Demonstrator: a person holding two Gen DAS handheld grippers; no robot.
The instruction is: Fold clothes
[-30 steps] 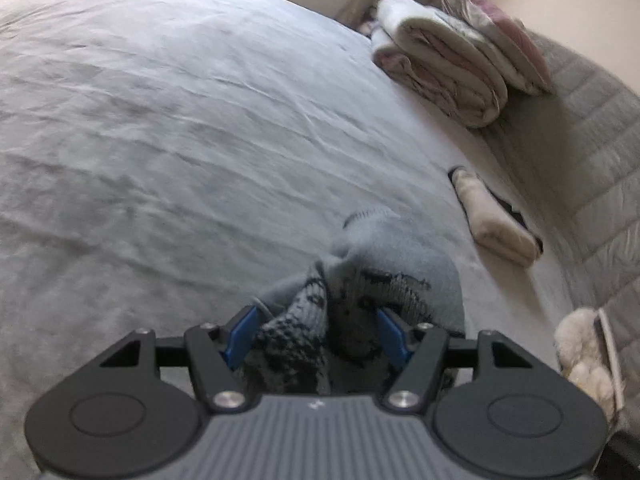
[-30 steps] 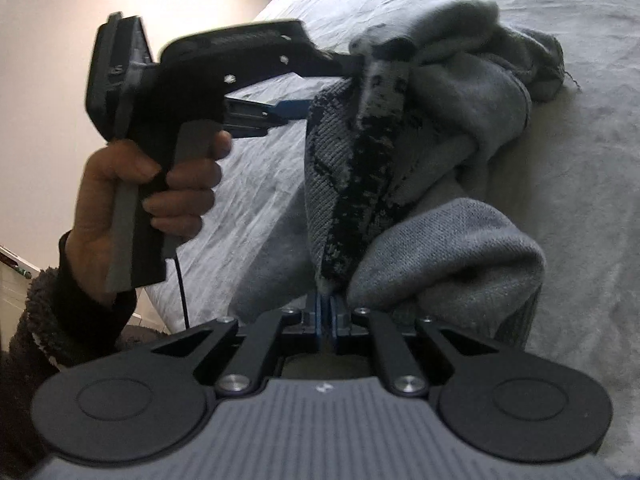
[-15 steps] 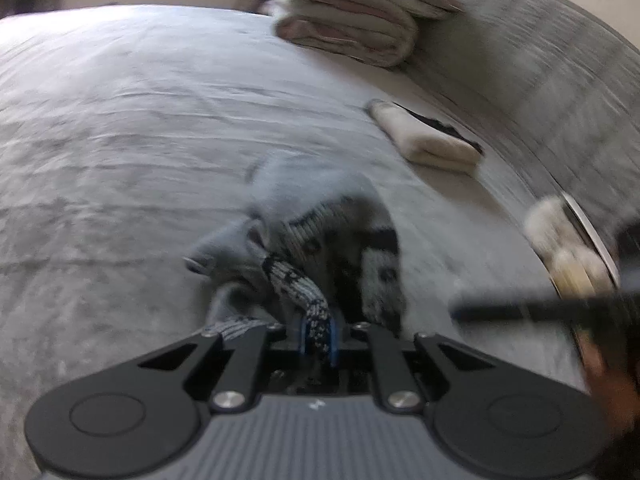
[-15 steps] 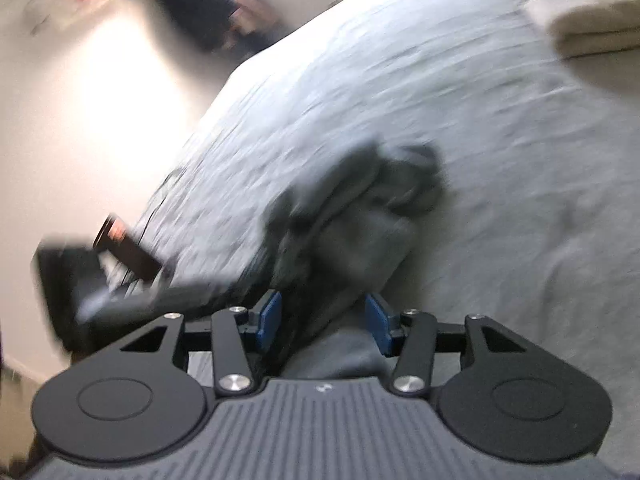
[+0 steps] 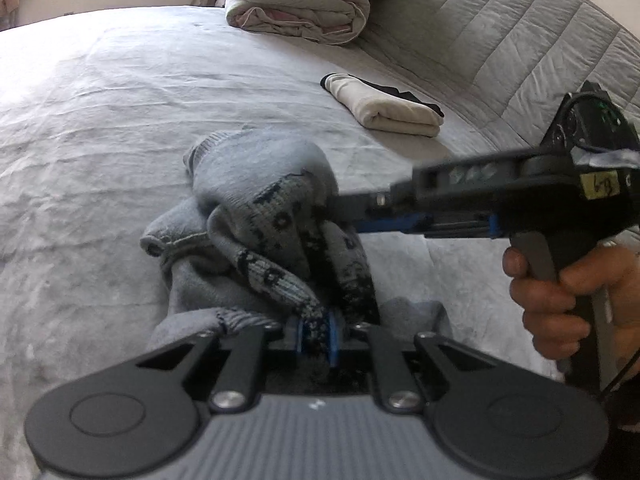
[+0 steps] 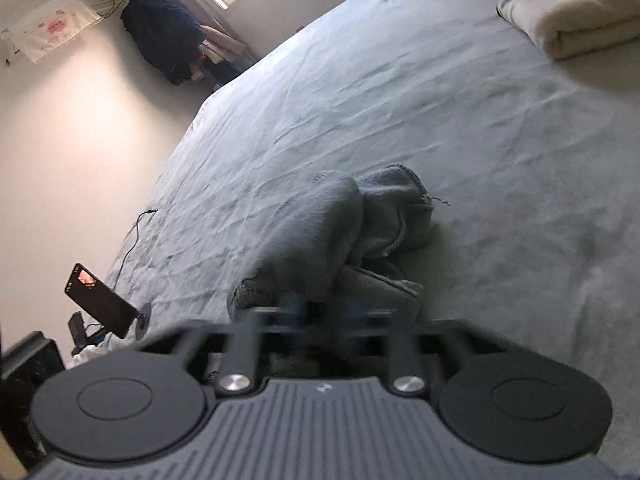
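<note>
A grey knit sweater with a dark patterned band lies bunched on the grey bed sheet. My left gripper pinches a strip of the patterned knit between its blue pads, and its jaws are easing open slightly. My right gripper, held by a hand at the right, reaches in sideways with narrow jaws dug into the top of the bunch. In the right wrist view the sweater is a grey heap just ahead. The right gripper is blurred there, with fabric between its pads.
A folded cream garment lies beyond the sweater near the quilted headboard. A stack of folded quilts sits at the far end. A phone on a stand with a cable stands at the bed's left edge.
My left gripper closed onto the patterned knit and rolled. My right gripper opened, let go of its earlier hold, shifted, and closed again on the top of the bunch.
</note>
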